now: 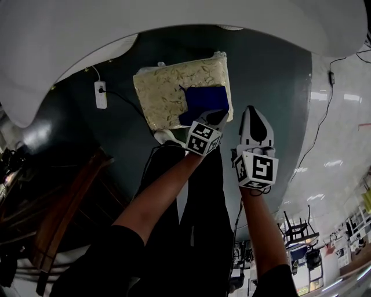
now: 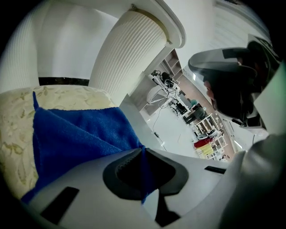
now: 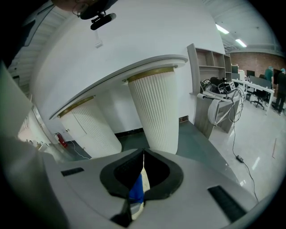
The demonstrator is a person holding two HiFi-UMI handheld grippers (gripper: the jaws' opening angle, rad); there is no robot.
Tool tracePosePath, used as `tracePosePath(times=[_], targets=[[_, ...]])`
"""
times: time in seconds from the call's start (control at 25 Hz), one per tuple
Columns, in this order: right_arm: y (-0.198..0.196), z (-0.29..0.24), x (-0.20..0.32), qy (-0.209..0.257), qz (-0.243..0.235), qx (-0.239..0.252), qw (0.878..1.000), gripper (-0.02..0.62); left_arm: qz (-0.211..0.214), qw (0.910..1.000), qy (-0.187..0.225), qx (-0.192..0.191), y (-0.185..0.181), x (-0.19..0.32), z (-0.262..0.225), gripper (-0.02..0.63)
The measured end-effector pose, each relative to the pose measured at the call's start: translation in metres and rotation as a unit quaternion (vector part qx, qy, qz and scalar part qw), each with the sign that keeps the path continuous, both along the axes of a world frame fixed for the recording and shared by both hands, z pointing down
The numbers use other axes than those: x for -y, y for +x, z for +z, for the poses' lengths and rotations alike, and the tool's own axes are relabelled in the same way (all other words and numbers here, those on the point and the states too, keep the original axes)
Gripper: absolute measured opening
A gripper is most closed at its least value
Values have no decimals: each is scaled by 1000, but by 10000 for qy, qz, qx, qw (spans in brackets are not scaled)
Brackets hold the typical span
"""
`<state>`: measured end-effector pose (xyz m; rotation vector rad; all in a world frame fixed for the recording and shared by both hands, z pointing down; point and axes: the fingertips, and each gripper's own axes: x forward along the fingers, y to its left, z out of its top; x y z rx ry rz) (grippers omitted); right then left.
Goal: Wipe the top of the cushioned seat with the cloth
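Note:
The cushioned seat [image 1: 168,93] is a cream square pad with a leaf pattern, seen from above on the dark floor. A blue cloth [image 1: 203,100] lies on its right near part. My left gripper [image 1: 218,118] reaches onto that cloth. In the left gripper view the blue cloth [image 2: 76,134] spreads over the cream seat [image 2: 13,134], and a fold of it is pinched where my left gripper [image 2: 142,151] is shut. My right gripper [image 1: 250,110] hovers just right of the seat, off the cloth. In its own view my right gripper [image 3: 143,154] is shut, holding nothing.
A white power strip [image 1: 101,94] with its cable lies on the dark floor left of the seat. A white curved counter [image 1: 174,17] arches above. Ribbed white columns [image 3: 156,112] stand close behind. My legs and a white shoe [image 1: 165,137] are near the seat. Dark wooden furniture [image 1: 58,214] is at left.

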<state>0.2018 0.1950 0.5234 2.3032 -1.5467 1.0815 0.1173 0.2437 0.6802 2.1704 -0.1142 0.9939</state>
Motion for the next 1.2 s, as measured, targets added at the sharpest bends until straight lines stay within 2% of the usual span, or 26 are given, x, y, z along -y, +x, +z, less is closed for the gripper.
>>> tracePosePath(times=[0.4, 0.64, 0.72, 0.8, 0.96, 1.2], targets=[[20, 5, -12, -27, 214, -97, 9997, 37, 196, 9998, 27, -9, 16, -14, 4, 35], [20, 2, -21, -82, 269, -190, 9994, 36, 597, 9981, -73, -150, 25, -28, 4, 35], [21, -4, -22, -57, 285, -254, 9993, 37, 705, 9966, -266, -319, 27, -32, -3, 35], [20, -14, -19, 28, 280, -330, 9991, 37, 940, 9928, -361, -654, 31, -34, -21, 35], [6, -51, -7, 248, 272, -406, 9985, 37, 1228, 9838, 139, -1301, 24, -19, -77, 35], [-31, -166, -6, 839, 314, -460, 9949, 37, 1326, 9687, 989, -1850, -64, 8, -191, 35]])
